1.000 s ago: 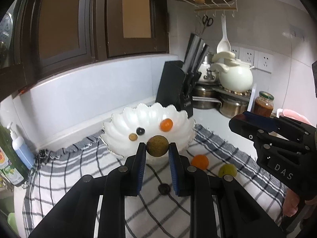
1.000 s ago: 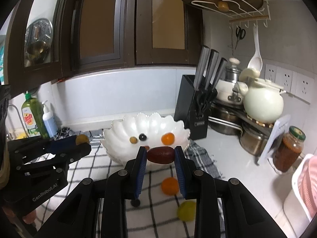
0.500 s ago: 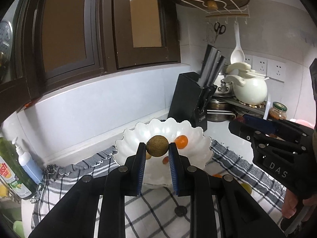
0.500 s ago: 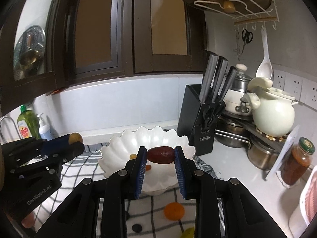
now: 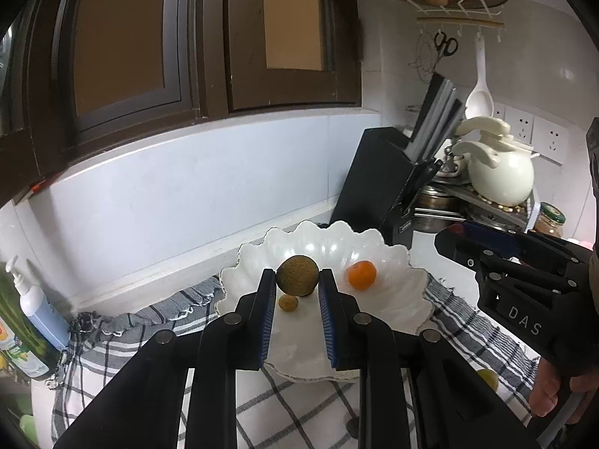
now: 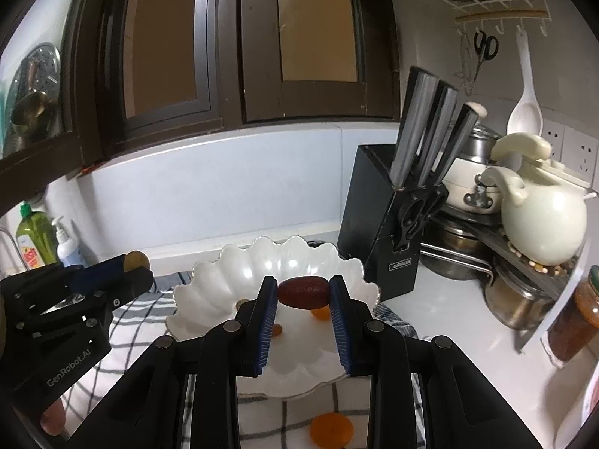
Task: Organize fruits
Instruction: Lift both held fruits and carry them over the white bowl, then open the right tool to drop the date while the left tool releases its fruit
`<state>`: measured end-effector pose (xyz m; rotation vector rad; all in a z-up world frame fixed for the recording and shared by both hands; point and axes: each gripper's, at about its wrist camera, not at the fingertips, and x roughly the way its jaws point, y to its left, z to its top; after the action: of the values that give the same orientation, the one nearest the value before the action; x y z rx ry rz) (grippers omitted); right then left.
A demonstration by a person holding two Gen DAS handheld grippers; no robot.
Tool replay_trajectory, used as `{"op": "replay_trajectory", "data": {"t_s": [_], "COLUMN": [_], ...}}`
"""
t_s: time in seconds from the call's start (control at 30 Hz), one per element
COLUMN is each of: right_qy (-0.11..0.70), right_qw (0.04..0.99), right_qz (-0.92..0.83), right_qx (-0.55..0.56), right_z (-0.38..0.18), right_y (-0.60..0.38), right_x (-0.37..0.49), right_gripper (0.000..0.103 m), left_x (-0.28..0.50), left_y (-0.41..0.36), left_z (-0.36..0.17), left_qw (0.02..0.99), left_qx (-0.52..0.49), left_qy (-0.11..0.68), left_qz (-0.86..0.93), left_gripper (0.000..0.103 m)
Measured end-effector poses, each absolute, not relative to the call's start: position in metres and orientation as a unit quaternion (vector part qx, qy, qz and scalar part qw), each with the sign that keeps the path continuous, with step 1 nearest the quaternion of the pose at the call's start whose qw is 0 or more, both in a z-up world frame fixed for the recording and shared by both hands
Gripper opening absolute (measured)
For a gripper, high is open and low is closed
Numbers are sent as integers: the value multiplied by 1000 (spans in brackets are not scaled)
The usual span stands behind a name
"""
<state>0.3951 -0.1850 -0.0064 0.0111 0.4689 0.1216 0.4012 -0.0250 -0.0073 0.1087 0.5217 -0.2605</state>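
Note:
My left gripper (image 5: 297, 280) is shut on a round brownish-green fruit (image 5: 297, 275), held over the white scalloped bowl (image 5: 397, 303). In the bowl lie an orange fruit (image 5: 361, 275) and a small tan fruit (image 5: 288, 303). My right gripper (image 6: 303, 292) is shut on a dark red oval fruit (image 6: 304, 292), also over the bowl (image 6: 232, 273). In the right wrist view the left gripper (image 6: 134, 265) shows at the left with its fruit (image 6: 136, 260). An orange fruit (image 6: 331, 428) and a yellow-green fruit (image 5: 488, 379) lie on the checked cloth (image 5: 299, 408).
A black knife block (image 6: 389, 232) stands just right of the bowl. Behind it are steel pots (image 6: 520, 295), a cream teapot (image 6: 543, 217) and a jar (image 6: 576, 321). Soap bottles (image 6: 37, 239) stand at the far left. A hand (image 5: 554, 389) holds the right gripper.
Both grippers have moved forward with their fruits and now hang over the bowl, which looks larger and closer. The loose fruits on the cloth have slid toward the lower edge of the views.

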Motion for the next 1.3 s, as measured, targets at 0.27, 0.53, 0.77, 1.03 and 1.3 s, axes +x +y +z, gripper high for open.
{"op": "replay_trajectory", "data": {"t_s": [0.27,0.53,0.77,1.03,1.3], "right_qy": [270,313,349,386,394], "right_qw": [960,947,934,920,917], "right_qz": [69,70,68,66,52], "right_qx": [11,17,23,28,24], "right_z": [-25,-52,-71,-90,-95], "right_y": [-183,-185,-186,-188,-188], "right_x": [430,462,482,499,501], "right_gripper": [30,30,30,30,49], "left_x": [431,460,479,496,497], "left_y": [-24,-26,-32,-36,-39], "left_z": [-22,-48,-68,-90,-98], "left_qw": [949,936,924,911,909], "left_qx": [46,45,46,40,47], "left_qy": [288,328,360,392,396], "left_qz": [-122,-118,-120,-124,-120], "left_gripper": [24,24,24,24,47]}}
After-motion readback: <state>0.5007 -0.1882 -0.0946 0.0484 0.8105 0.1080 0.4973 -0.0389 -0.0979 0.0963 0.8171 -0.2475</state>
